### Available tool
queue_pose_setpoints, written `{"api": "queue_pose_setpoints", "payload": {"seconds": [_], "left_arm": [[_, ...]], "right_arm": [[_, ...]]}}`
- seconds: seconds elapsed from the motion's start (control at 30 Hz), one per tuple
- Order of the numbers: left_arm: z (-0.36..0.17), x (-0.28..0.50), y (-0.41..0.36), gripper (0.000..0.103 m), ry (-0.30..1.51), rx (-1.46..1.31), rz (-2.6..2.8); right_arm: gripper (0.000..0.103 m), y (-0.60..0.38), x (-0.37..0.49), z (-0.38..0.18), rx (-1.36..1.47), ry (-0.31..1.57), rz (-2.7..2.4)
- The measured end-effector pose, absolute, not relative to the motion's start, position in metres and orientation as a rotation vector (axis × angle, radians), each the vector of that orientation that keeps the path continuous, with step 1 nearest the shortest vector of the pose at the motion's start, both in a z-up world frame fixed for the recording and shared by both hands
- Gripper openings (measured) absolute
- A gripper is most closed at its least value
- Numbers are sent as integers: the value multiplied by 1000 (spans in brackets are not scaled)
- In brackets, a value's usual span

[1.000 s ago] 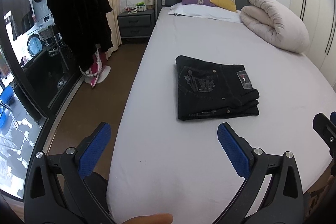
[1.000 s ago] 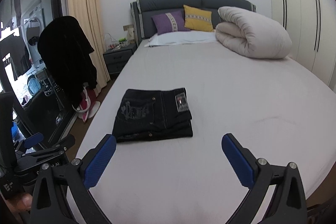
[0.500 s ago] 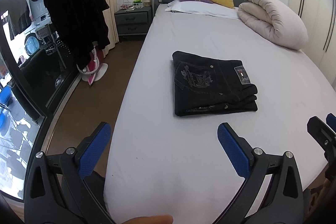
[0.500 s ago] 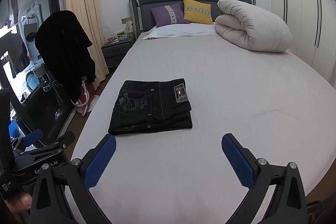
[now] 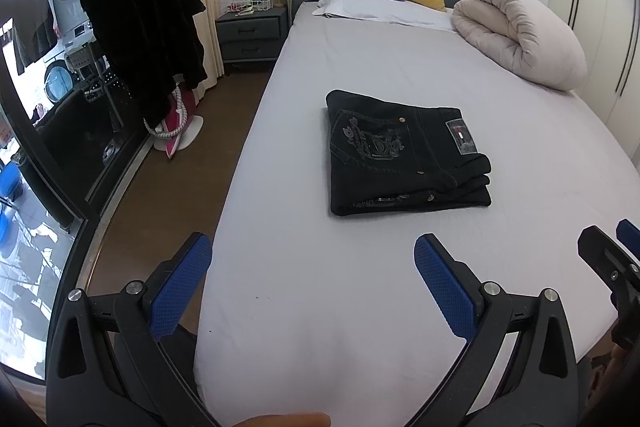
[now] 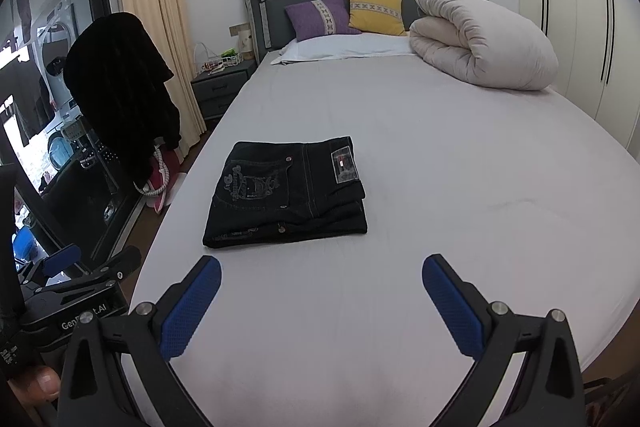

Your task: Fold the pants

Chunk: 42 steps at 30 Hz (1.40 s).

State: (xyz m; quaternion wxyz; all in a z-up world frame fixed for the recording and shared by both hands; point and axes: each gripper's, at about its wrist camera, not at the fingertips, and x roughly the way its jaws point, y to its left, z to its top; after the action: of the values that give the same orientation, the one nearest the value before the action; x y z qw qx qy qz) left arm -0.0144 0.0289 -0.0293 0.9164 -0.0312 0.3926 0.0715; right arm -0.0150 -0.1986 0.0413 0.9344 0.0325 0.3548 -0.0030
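The black jeans [image 5: 404, 155] lie folded into a compact rectangle on the grey bed sheet [image 5: 360, 287], toward the side of the bed nearest the floor and well short of the pillows. The back pocket with its embroidered crest and the waistband patch face up, and the stacked layers show along the near edge, so the fold looks finished; the bundle sits flat and square, probably left there because that part of the mattress is within easy reach from the foot of the bed.

The left gripper [image 5: 312, 283] hangs above the foot of the bed with its blue-padded fingers [image 5: 180, 291] spread wide and nothing between them. The right gripper [image 6: 320, 303] is likewise held clear of the jeans, fingers apart and empty. Both stand well back from the garment, which fits a task judged done rather than one in hand.

A rolled duvet [image 6: 484, 39] rests against the headboard end, possibly moved aside to free folding room, though that cannot be told for certain.
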Motion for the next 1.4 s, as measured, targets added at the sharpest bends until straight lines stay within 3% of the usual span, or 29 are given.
{"api": "queue_pose_setpoints", "payload": {"seconds": [1.4], "left_arm": [[-38, -13, 27, 103, 820, -74, 148]], "right_arm": [[103, -197, -16, 29, 64, 756, -1]]}}
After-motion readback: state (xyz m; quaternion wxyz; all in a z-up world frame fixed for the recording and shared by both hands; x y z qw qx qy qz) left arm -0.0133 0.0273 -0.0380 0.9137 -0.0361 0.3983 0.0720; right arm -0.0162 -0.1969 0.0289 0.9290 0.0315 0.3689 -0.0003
